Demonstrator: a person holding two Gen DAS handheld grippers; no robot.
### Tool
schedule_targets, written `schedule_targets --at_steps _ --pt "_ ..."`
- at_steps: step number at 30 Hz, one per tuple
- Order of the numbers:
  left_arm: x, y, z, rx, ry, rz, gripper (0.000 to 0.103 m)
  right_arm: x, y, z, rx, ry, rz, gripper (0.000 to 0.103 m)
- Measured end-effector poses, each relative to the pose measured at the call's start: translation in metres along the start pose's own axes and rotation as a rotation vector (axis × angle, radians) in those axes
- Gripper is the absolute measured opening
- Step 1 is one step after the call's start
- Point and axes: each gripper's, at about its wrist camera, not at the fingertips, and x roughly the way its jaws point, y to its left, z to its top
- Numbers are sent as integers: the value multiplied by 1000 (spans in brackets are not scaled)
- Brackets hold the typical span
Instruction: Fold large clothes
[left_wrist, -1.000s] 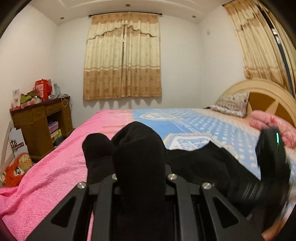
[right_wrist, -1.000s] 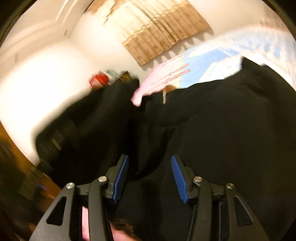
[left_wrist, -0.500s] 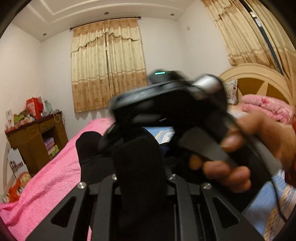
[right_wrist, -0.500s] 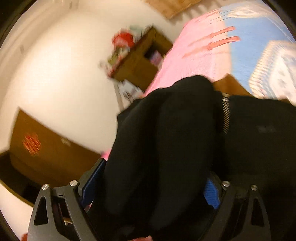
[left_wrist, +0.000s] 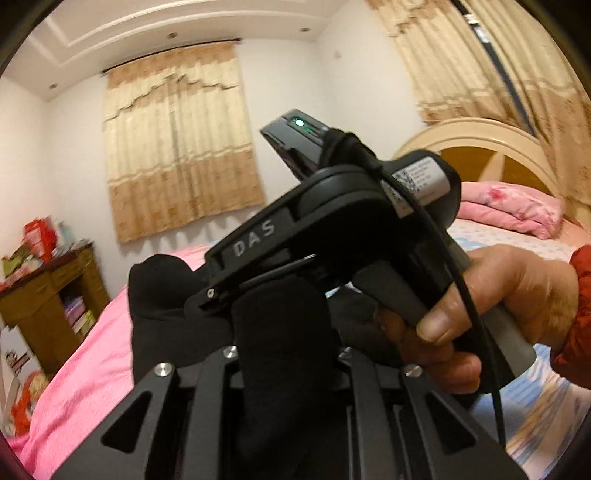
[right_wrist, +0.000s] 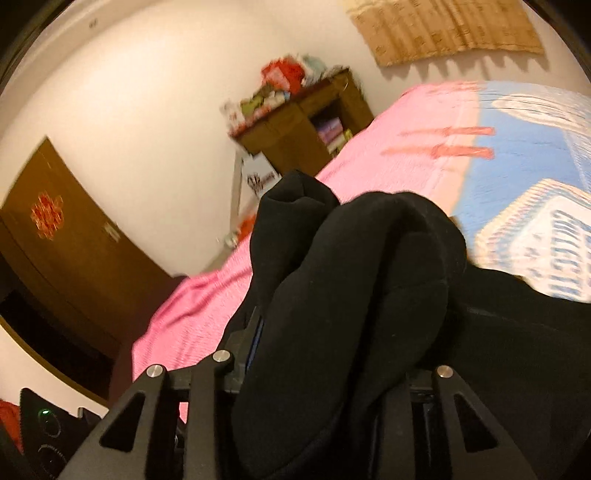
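Note:
A large black garment (left_wrist: 177, 310) is bunched between my left gripper's (left_wrist: 284, 354) jaws, which are shut on it; the cloth hides the fingertips. In the right wrist view the same black garment (right_wrist: 369, 280) fills the space between my right gripper's (right_wrist: 332, 365) jaws, shut on a thick fold, with the rest trailing right over the bed. The right gripper's body (left_wrist: 351, 229), held by a bare hand, sits just beyond the left gripper, very close. Both hold the cloth lifted above the bed.
A bed with a pink and blue cover (left_wrist: 92, 354) lies below; it also shows in the right wrist view (right_wrist: 406, 147). A wooden desk with clutter (left_wrist: 44, 284) stands left. Headboard and pink quilt (left_wrist: 509, 210) at right. A brown door (right_wrist: 62, 251) is left.
My right gripper closed on a thick fold of the black garment and swung across to just in front of the left gripper. The left gripper rose slightly, still gripping the cloth.

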Motion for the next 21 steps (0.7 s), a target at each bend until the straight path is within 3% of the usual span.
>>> schedule_targets --at_steps 4,8,11,16,18,21 --pt "15 -53 16 67 9 -105 17 -55 -50 -22 111 -79 30 35" --pt "42 -107 13 96 74 -222 17 -97 -112 -61 257 -139 32 35" --pt "64 -136 -3 121 143 -234 17 -92 -164 -94 418 -157 94 35" --pt "67 -149 -17 158 210 -190 20 -77 -199 -123 485 -204 207 34" --pt "56 -144 -9 134 238 -220 24 -79 -198 -123 471 -200 203 34" --pt "22 -123 -5 43 238 -319 42 -85 -192 -121 445 -187 169 34"
